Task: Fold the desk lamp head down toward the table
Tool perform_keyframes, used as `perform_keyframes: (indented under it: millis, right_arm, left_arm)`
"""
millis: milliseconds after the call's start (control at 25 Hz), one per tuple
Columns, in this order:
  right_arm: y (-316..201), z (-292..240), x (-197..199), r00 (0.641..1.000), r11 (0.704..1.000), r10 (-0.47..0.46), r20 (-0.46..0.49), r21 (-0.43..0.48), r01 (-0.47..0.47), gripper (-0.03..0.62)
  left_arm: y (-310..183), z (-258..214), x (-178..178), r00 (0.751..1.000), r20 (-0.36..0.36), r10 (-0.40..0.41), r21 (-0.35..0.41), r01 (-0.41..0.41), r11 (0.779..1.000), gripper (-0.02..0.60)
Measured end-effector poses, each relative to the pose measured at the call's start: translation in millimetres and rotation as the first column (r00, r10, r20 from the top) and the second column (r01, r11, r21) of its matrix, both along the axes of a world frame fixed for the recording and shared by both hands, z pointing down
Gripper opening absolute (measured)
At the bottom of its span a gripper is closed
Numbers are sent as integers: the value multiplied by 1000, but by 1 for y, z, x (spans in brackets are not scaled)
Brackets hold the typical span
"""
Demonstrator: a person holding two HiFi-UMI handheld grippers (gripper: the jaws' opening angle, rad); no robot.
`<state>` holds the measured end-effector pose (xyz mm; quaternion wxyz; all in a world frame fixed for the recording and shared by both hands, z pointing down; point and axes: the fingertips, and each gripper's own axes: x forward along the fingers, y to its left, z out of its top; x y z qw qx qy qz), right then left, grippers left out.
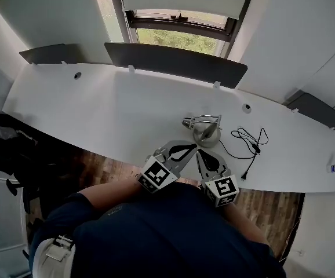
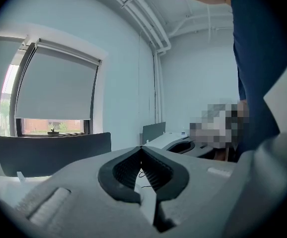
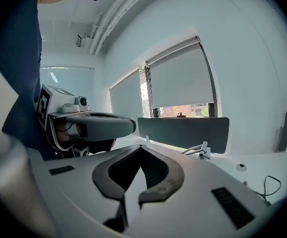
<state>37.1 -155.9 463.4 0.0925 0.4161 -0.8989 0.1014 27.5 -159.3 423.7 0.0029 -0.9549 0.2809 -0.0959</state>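
The silver desk lamp (image 1: 206,130) sits near the front edge of the white desk (image 1: 98,103), its round dome low and its thin arms lying close over it. My left gripper (image 1: 192,146) and right gripper (image 1: 199,152) point at the lamp from the near side, tips close together just short of it. Both are shut with nothing between the jaws. In the left gripper view the jaws (image 2: 141,148) meet at the tip. In the right gripper view the shut jaws (image 3: 142,148) point past the lamp's arm (image 3: 199,150), with the left gripper (image 3: 96,125) on the left.
A black power cable (image 1: 250,143) with a plug curls on the desk right of the lamp. Dark grey divider panels (image 1: 176,59) stand along the desk's far edge under a window (image 1: 179,36). A black bag or chair (image 1: 8,149) stands left of the desk.
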Motion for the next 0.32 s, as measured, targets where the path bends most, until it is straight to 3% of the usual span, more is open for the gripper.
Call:
perform_keyframes:
  millis: [160, 320]
  right_arm:
    - [2, -4, -2, 1000, 1000, -8, 1, 2, 8, 9]
    - [2, -4, 0, 1000, 1000, 2, 11, -3, -2, 9]
  left_arm:
    - [0, -8, 0, 999, -38, -8, 5, 8, 1000, 7]
    - [4, -7, 3, 1000, -19, 9, 2, -9, 1000, 6]
